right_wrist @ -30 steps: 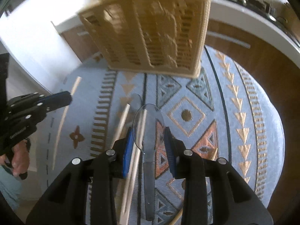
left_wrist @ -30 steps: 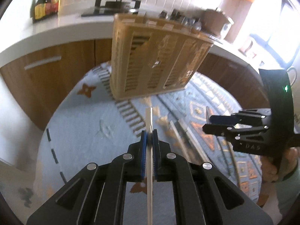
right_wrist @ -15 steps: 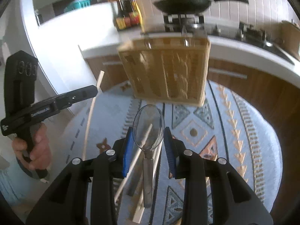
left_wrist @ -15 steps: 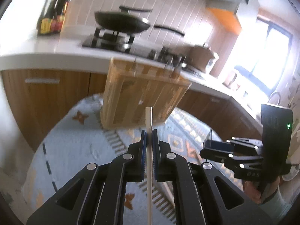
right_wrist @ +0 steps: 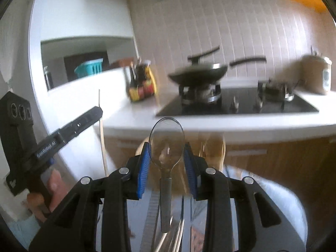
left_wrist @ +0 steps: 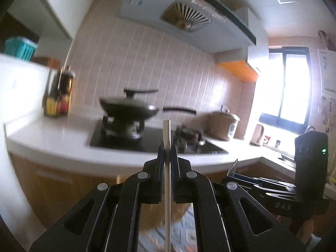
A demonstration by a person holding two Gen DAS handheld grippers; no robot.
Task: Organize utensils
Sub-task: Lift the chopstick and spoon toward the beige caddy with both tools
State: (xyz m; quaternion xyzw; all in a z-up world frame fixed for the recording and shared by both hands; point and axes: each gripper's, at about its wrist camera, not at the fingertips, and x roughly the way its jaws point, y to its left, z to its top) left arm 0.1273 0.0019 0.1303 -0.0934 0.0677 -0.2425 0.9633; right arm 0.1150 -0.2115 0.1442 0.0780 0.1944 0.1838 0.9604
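Observation:
My left gripper [left_wrist: 167,153] is shut on a pale wooden chopstick [left_wrist: 167,134] that stands upright between its pads. My right gripper [right_wrist: 167,155] is shut on a metal spoon [right_wrist: 167,138], bowl up and handle hanging down. Both are lifted and tilted up toward the kitchen counter. The right gripper also shows in the left wrist view [left_wrist: 234,169], low on the right; the left gripper with its chopstick shows in the right wrist view [right_wrist: 98,111], at the left. The wicker utensil holder [right_wrist: 212,145] is a blur just behind the spoon. Several utensils [right_wrist: 168,241] lie on the patterned mat below.
A white counter [left_wrist: 63,147] carries a black hob with a lidded pan [left_wrist: 128,107], sauce bottles [left_wrist: 58,96] at the left and a pot [left_wrist: 223,126] at the right. Wooden cabinet fronts [right_wrist: 273,159] stand under it. The patterned mat [right_wrist: 279,205] covers the table.
Both grippers have risen and tilted up, carrying the chopstick and the spoon. The view went from the mat and holder to the counter and wall; the holder dropped to the bottom of view.

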